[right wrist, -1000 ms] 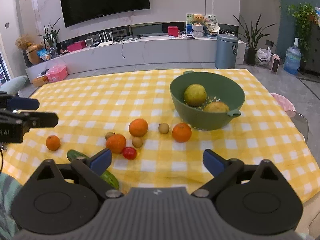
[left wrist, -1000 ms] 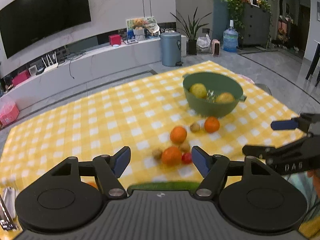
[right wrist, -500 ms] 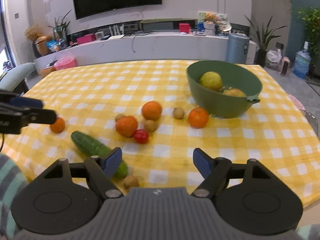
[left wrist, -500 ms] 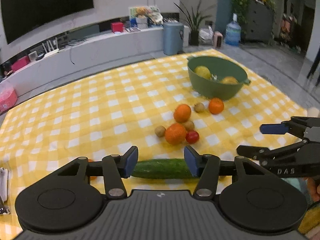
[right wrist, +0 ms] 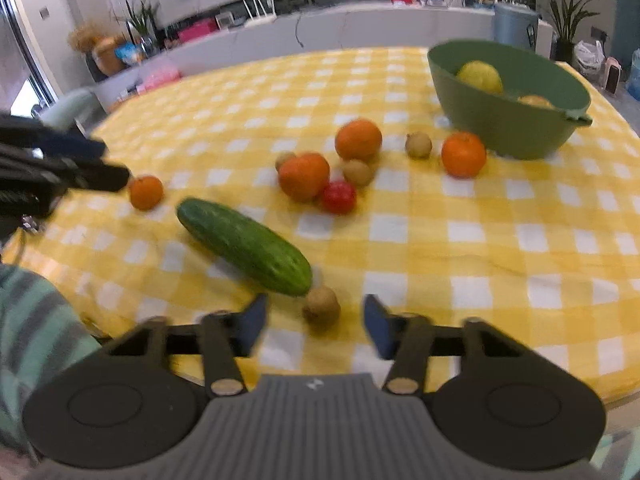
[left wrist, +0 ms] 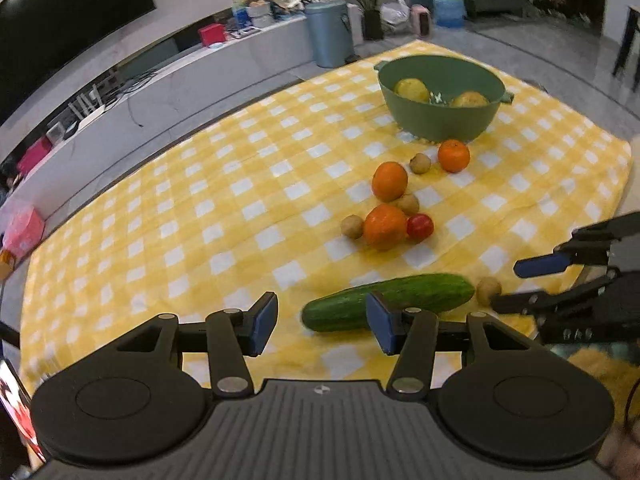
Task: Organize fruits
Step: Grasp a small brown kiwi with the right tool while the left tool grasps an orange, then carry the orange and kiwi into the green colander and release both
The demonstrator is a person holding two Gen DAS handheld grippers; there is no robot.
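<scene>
A green bowl (left wrist: 440, 120) (right wrist: 508, 124) holds two yellow fruits at the far right of the yellow checked table. Several oranges (left wrist: 384, 227) (right wrist: 304, 176), small brown fruits and a red tomato (left wrist: 420, 227) (right wrist: 338, 197) lie loose in front of it. A cucumber (left wrist: 388, 300) (right wrist: 244, 246) lies near the front edge. My left gripper (left wrist: 322, 328) is open and empty, just short of the cucumber's left end. My right gripper (right wrist: 314, 326) is open and empty, with a small brown fruit (right wrist: 321, 307) between its fingertips' line. A small orange (right wrist: 146, 192) sits at the left.
The tablecloth's front edge (right wrist: 520, 360) lies close under both grippers. Behind the table stand a long low white cabinet (left wrist: 180, 76), a grey bin (left wrist: 330, 32) and potted plants. My striped sleeve (right wrist: 36, 320) shows at the left.
Both grippers have moved lower and closer to the table's front. The cucumber and the small brown fruit have come into full view. The right gripper's jaws have narrowed a little.
</scene>
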